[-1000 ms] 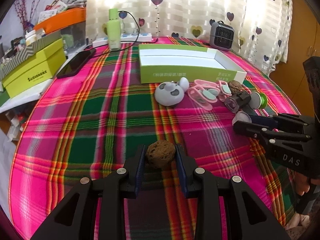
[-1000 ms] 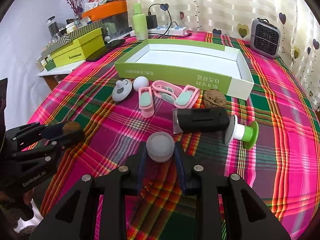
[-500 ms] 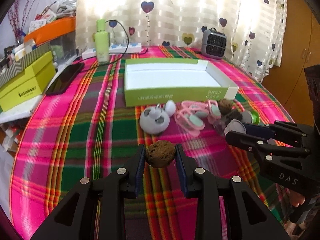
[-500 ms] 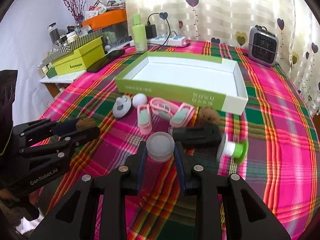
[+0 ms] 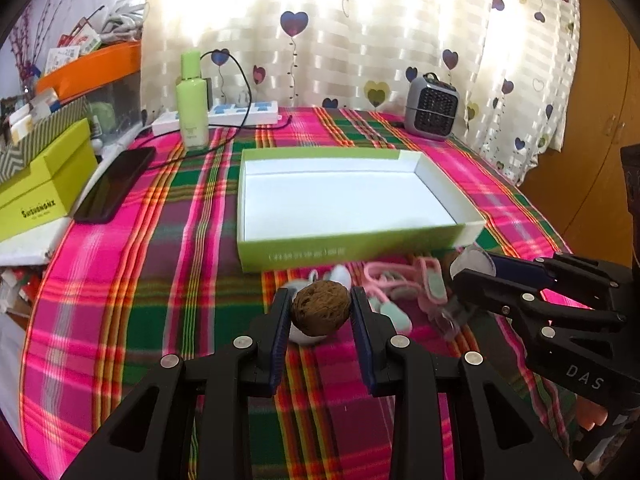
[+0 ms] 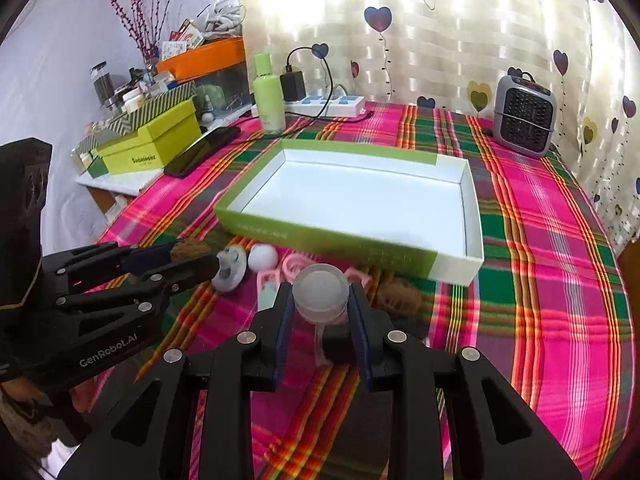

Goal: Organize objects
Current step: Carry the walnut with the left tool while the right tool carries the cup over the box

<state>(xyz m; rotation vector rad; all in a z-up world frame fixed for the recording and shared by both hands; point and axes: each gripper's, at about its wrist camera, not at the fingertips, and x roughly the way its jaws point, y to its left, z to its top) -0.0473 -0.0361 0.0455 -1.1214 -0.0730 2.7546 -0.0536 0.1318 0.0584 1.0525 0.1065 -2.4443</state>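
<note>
Above the plaid tablecloth (image 5: pixel 120 280), a brown wrinkled walnut (image 5: pixel 319 312) is clamped in the left gripper (image 5: pixel 320 312) and a frosted translucent round cap (image 6: pixel 320 294) in the right gripper (image 6: pixel 320 300), both presumably carried clear for deposit into the empty green-walled white tray (image 6: pixel 320 240) ahead.

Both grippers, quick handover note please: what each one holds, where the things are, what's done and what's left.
Left gripper: shut on a brown walnut, raised over the tablecloth near the tray.
Right gripper: shut on a frosted round cap, also raised.
Green tray: white inside, nothing in it yet.
On the cloth in front of the tray: grey round piece, white ball, pink clips, a second walnut, a black item partly hidden behind the right gripper.
Done: two items picked up.
Left: probably drop both into the tray, then fetch the rest.
</note>
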